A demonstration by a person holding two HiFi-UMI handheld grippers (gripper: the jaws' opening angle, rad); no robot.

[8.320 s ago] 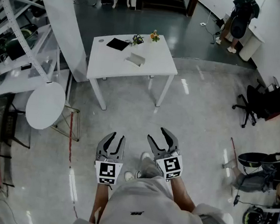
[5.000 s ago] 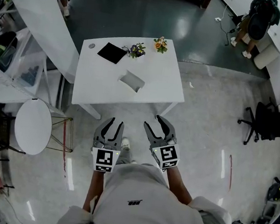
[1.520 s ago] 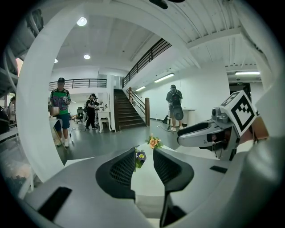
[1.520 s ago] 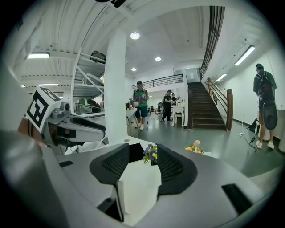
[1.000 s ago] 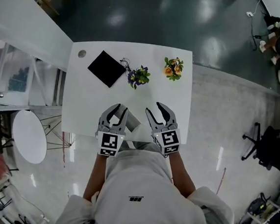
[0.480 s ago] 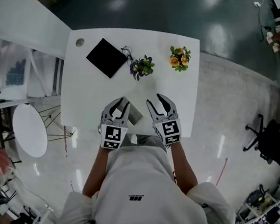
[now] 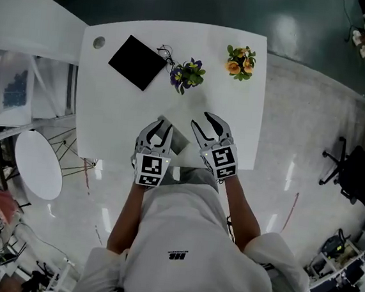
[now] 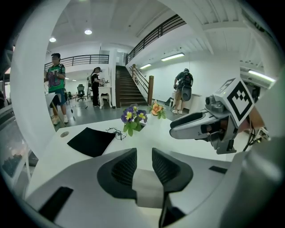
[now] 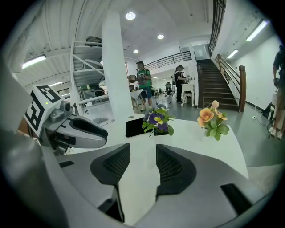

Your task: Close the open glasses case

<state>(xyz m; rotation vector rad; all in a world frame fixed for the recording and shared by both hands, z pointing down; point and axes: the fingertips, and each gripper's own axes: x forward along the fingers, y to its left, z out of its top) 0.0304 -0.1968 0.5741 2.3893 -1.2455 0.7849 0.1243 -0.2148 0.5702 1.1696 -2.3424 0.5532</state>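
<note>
1. Left gripper point(image 7: 159, 128): jaws apart with a narrow gap, nothing clamped. It sits over the near edge of the white table point(image 7: 108, 116), lower centre of the head view.
2. Right gripper point(image 7: 204, 124): jaws apart and empty. Its own view shows only bare tabletop in the gap. It is just right of the left gripper, tips a bit further up the frame.
3. Glasses case point(image 7: 178, 144): a pale grey piece on the table between the two grippers, mostly covered by the left one.
4. In the left gripper view the glasses case point(image 8: 149, 187) shows low in the gap, below the left gripper point(image 8: 143, 152) tips. Can't tell if the jaws touch it, or how far the lid is open.
5. In that same view the right gripper point(image 8: 187, 127) hangs at the right of frame, above the table.
6. In the right gripper view the right gripper point(image 9: 142, 149) points toward the flowers. The left gripper point(image 9: 84, 129) is at the left of frame.
7. Other items on the table:
   - black flat square point(image 7: 137, 62), upper left
   - purple flowers point(image 7: 188, 75), just right of the square
   - orange flowers point(image 7: 241, 61), upper right
   - round hole point(image 7: 99, 42), top-left corner
8. All four are well apart from the case.
9. Round white side table point(image 7: 38, 163) stands on the floor at the left of frame.
</note>
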